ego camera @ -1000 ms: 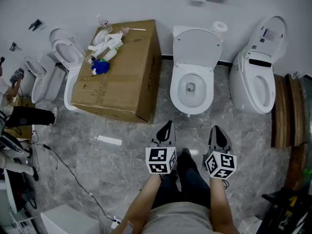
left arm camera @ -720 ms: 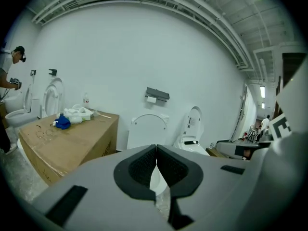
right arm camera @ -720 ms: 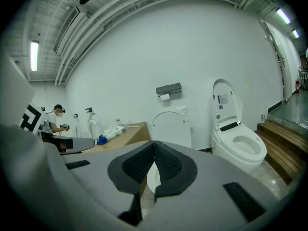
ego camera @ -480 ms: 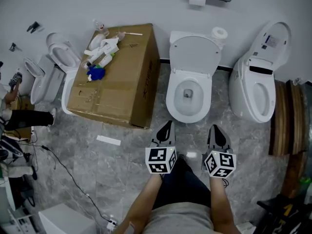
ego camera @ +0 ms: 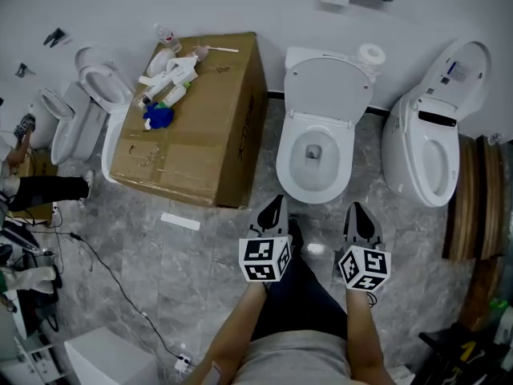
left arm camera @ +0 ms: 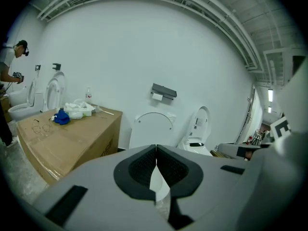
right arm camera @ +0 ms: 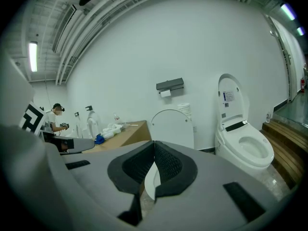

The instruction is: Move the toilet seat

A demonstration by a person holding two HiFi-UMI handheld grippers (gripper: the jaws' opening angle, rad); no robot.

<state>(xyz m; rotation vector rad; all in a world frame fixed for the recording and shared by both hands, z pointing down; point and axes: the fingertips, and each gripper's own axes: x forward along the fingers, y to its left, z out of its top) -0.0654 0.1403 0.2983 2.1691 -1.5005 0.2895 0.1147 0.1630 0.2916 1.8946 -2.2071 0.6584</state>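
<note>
A white toilet (ego camera: 314,184) stands against the wall straight ahead, its lid and seat (ego camera: 330,93) raised upright against the tank; the lid (left arm camera: 154,129) also shows in the left gripper view and the lid (right arm camera: 173,127) in the right gripper view. My left gripper (ego camera: 274,207) and right gripper (ego camera: 360,213) hover side by side just in front of the bowl, apart from it. Both are shut with nothing between the jaws.
A large cardboard box (ego camera: 192,127) with bottles and a blue object sits left of the toilet. A second toilet (ego camera: 429,143) with raised lid stands at the right, beside wooden steps (ego camera: 473,191). More toilets (ego camera: 80,119) and a person (ego camera: 24,183) are at far left. A cable (ego camera: 112,287) crosses the floor.
The view has shifted slightly; the toilet now sits a little nearer the two grippers. Both grippers remain shut and in the same place in the view.
</note>
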